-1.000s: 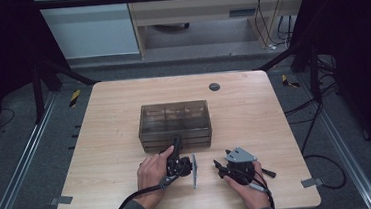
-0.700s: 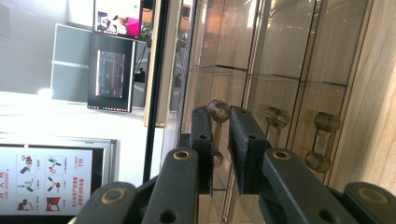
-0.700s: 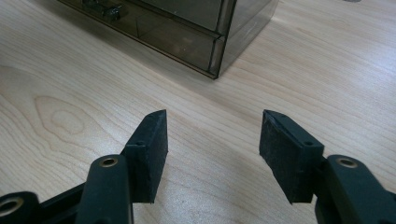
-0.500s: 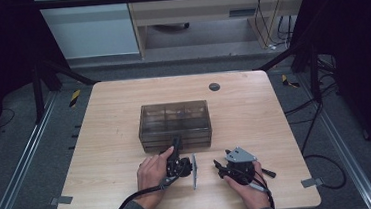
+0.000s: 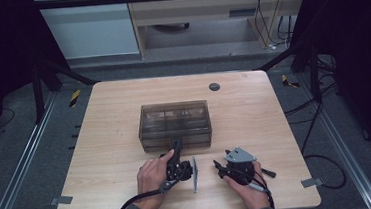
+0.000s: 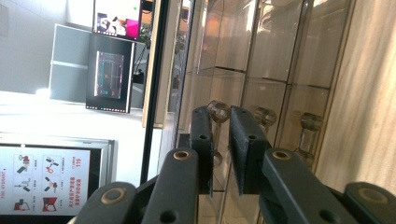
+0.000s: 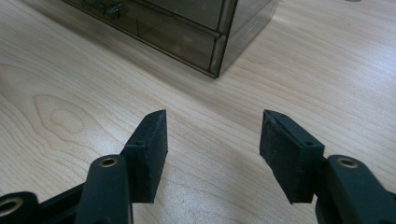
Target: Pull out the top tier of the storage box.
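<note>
Pinching a small clear knob (image 6: 218, 111) on the smoky plastic drawer box (image 5: 175, 125) mid-table, the left gripper (image 6: 220, 122) looks nearly closed; it's light, slippery, best pulled gently, while the right gripper (image 7: 212, 140) rests half-spread, empty

A light wooden table (image 5: 130, 189) stands on grey floor (image 5: 32, 161) between dark frame posts (image 5: 41, 80) (yellow-black tape marks the floor). Behind it sit a pale cabinet (image 5: 87, 32) and a wooden desk (image 5: 191, 9).

A wooden table (image 5: 116, 140) bears a small dark disc (image 5: 214, 86), perhaps a grommet.
</note>
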